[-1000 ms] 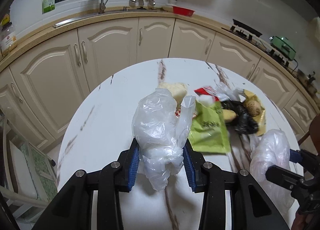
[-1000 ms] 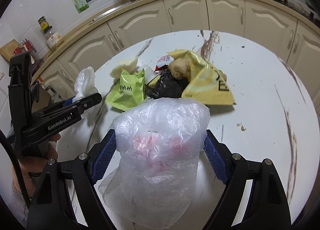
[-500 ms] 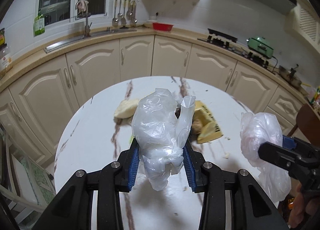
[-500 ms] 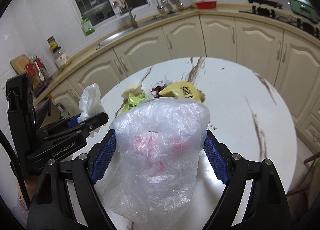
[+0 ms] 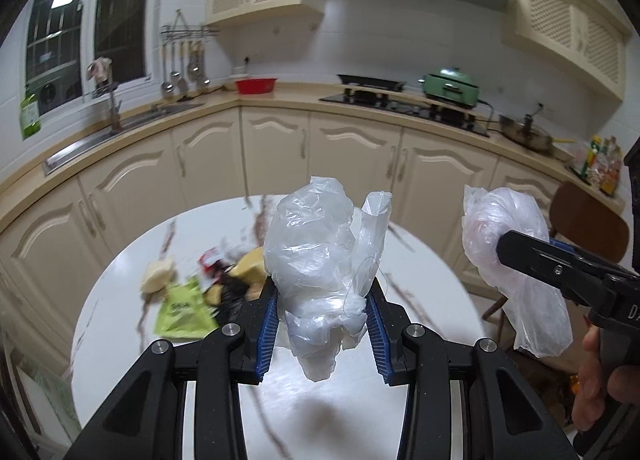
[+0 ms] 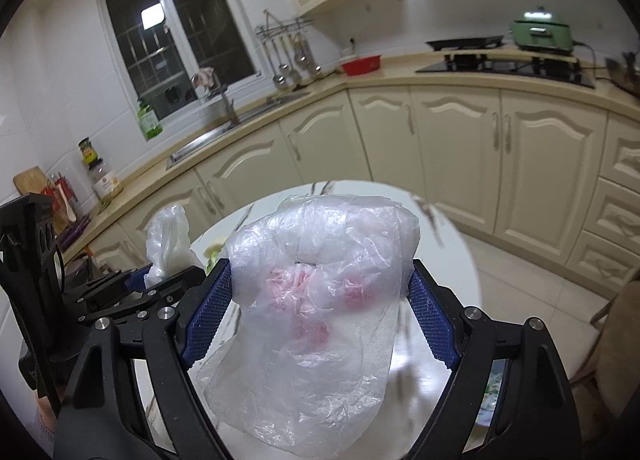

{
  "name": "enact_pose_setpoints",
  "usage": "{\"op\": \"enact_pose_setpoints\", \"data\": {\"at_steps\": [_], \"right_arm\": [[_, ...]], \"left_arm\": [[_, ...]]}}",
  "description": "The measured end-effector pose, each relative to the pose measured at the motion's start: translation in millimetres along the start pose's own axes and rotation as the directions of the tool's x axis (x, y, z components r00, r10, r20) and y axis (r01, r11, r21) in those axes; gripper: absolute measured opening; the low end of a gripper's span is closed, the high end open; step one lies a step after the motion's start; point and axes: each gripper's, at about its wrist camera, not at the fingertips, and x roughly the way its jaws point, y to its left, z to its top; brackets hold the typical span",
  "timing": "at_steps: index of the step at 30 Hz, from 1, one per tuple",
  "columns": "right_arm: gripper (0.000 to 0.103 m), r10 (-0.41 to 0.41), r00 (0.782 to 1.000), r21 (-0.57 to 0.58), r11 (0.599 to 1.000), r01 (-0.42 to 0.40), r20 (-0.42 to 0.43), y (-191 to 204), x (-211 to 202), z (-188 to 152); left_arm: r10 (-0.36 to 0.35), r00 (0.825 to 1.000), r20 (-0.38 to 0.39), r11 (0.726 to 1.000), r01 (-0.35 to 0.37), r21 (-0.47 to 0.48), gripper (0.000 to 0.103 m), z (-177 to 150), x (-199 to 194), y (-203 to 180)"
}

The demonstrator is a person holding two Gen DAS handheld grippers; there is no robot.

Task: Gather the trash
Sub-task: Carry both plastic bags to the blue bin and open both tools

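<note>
My left gripper (image 5: 322, 300) is shut on a crumpled clear plastic bag (image 5: 316, 244), held up above the round white marble table (image 5: 120, 300). My right gripper (image 6: 320, 272) is shut on a bigger clear plastic bag (image 6: 320, 300) with pink-red bits inside. In the left wrist view that bag (image 5: 500, 216) hangs at the right, beside the table's edge. In the right wrist view, the left gripper (image 6: 160, 280) and its bag (image 6: 168, 236) show at the left. On the table lie a green packet (image 5: 182, 312), a black bag (image 5: 230, 288), a yellow packet (image 5: 250, 264) and a pale lump (image 5: 158, 276).
Cream cabinets (image 5: 352, 156) curve around behind the table, with a sink (image 5: 120, 128), a hob (image 5: 400, 100) and a green pot (image 5: 450, 86) on the counter. A brown chair (image 5: 588, 228) stands at the table's right. Tiled floor (image 6: 520, 280) lies right of the table.
Both grippers have risen and drawn back from the table, each still holding its bag. The trash pile now sits lower left and smaller in the left wrist view.
</note>
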Motion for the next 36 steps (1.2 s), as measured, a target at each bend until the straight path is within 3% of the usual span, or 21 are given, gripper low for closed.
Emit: {"op": "enact_pose_setpoints", "data": {"at_steps": [6, 10, 19, 26, 29, 36], "right_arm": [[0.083, -0.108, 0.993, 0.079, 0.991, 0.104, 0.051, -58.8, -34.7, 2.2], [0.084, -0.223, 0.974, 0.148, 0.965, 0.214, 0.041, -113.9, -50.0, -3.1], [0.084, -0.366, 0.924, 0.346, 0.857, 0.382, -0.114, -246.1, -52.0, -55.0], [0.084, -0.342, 0.905, 0.458, 0.782, 0.423, -0.253, -326.1, -28.4, -111.6], [0.084, -0.321, 0.901, 0.477, 0.767, 0.428, -0.292, -350.5, -15.3, -128.1], [0.084, -0.244, 0.891, 0.511, 0.747, 0.424, -0.383, -388.9, 34.2, -158.0]], "left_arm": [[-0.108, 0.994, -0.002, 0.991, 0.108, 0.08, 0.036, 15.4, 19.4, -61.5], [-0.195, 0.979, -0.053, 0.971, 0.201, 0.13, 0.036, 21.6, 49.4, -114.9], [-0.328, 0.912, -0.247, 0.913, 0.374, 0.167, 0.036, -2.5, 124.1, -219.6], [-0.312, 0.854, -0.417, 0.902, 0.404, 0.151, 0.037, -27.6, 192.0, -257.9], [-0.286, 0.822, -0.493, 0.907, 0.398, 0.136, 0.037, -30.9, 226.3, -264.5], [-0.222, 0.765, -0.605, 0.928, 0.356, 0.109, 0.038, -36.1, 298.9, -281.1]]}}
